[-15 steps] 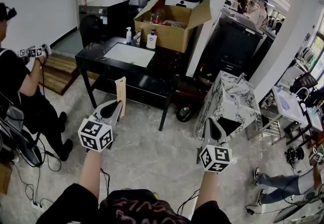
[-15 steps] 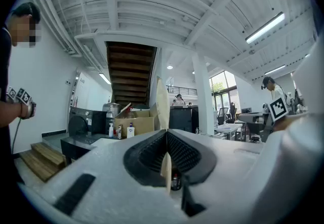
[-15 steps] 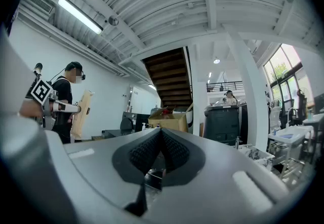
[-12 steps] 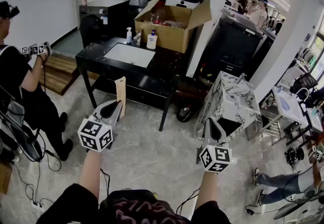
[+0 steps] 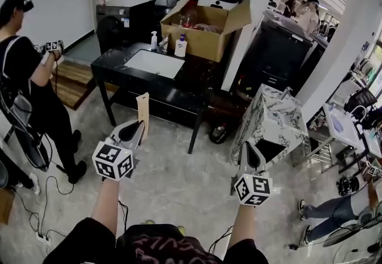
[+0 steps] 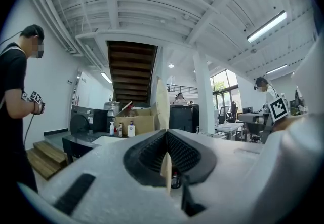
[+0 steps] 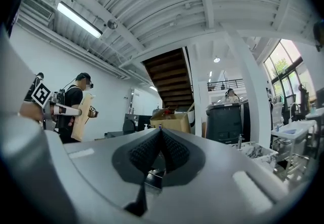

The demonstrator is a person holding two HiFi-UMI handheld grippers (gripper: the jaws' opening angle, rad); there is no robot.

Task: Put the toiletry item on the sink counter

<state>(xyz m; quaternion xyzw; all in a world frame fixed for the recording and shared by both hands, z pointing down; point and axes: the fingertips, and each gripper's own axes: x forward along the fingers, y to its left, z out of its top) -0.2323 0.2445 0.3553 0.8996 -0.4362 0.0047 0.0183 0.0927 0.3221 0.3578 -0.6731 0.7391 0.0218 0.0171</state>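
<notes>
My left claw (image 5: 139,126) is shut tight on the pack (image 5: 142,110). The pack is a thin, flat, tan thing with a small hole near its top. The claw pinches it by the bottom end, and the rest sticks up tall above the jaws. My right claw (image 5: 247,146) is closed too, with nothing in it.

The pack is not on the counter (image 5: 185,86) yet. It hangs in the air over the floor, well apart from the counter's near edge. The counter is black, with a white sink (image 5: 154,63) in its left part. Some bottles (image 5: 179,46) stand at its far edge, just in front of a big box (image 5: 206,33).

I think the pack is very light and a bit stiff, like card. It could bend or twist if I squeeze too hard or bump it. Holding it low by the end looks fine. It is too thin to stand up, so I would lay it flat on the bare right part of the counter.
</notes>
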